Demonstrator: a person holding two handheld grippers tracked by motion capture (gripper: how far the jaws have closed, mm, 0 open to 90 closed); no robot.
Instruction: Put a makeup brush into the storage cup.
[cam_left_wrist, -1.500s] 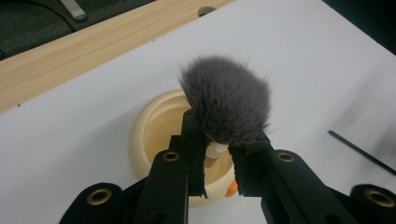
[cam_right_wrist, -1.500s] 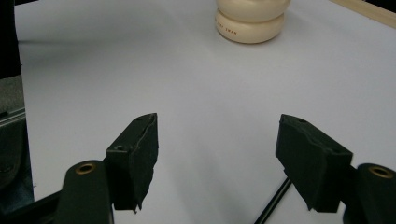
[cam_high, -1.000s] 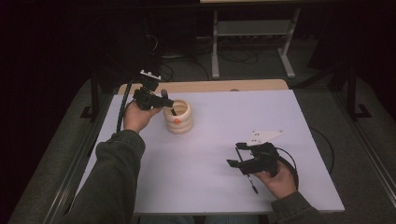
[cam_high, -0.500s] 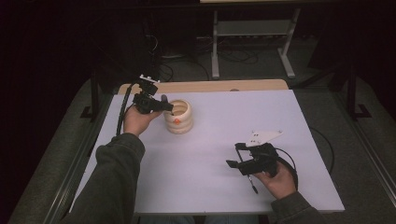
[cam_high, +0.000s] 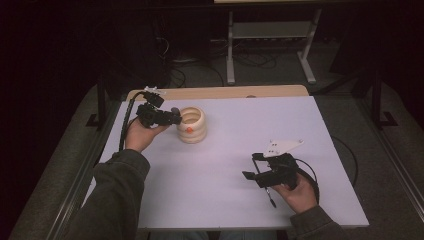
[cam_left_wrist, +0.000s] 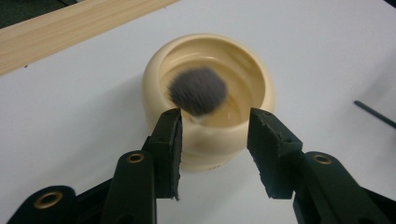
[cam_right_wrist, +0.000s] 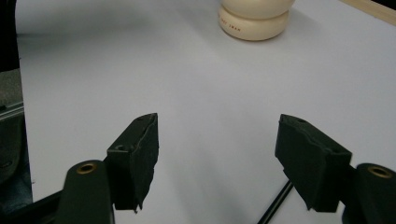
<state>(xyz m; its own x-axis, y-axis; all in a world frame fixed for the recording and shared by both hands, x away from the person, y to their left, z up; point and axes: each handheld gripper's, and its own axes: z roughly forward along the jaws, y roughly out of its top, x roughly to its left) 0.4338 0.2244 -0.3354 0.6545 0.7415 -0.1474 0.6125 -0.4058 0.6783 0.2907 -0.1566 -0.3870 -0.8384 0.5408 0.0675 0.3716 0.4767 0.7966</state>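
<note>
We see left gripper (cam_left_wrist: 215, 135) jaws just opened, apart over cream ribbed pot (cam_left_wrist: 208, 98), grey brush head (cam_left_wrist: 197, 92) inside, unpinched; right gripper (cam_right_wrist: 217, 154) spread, empty, above white table (cam_high: 240, 130)

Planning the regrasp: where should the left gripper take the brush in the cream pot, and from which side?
Probably from above, on the brush just below its grey bristle head, which sticks up inside the cream pot. The pot's wall blocks a side approach. The left gripper sits right before it, jaws just opened and empty.
</note>
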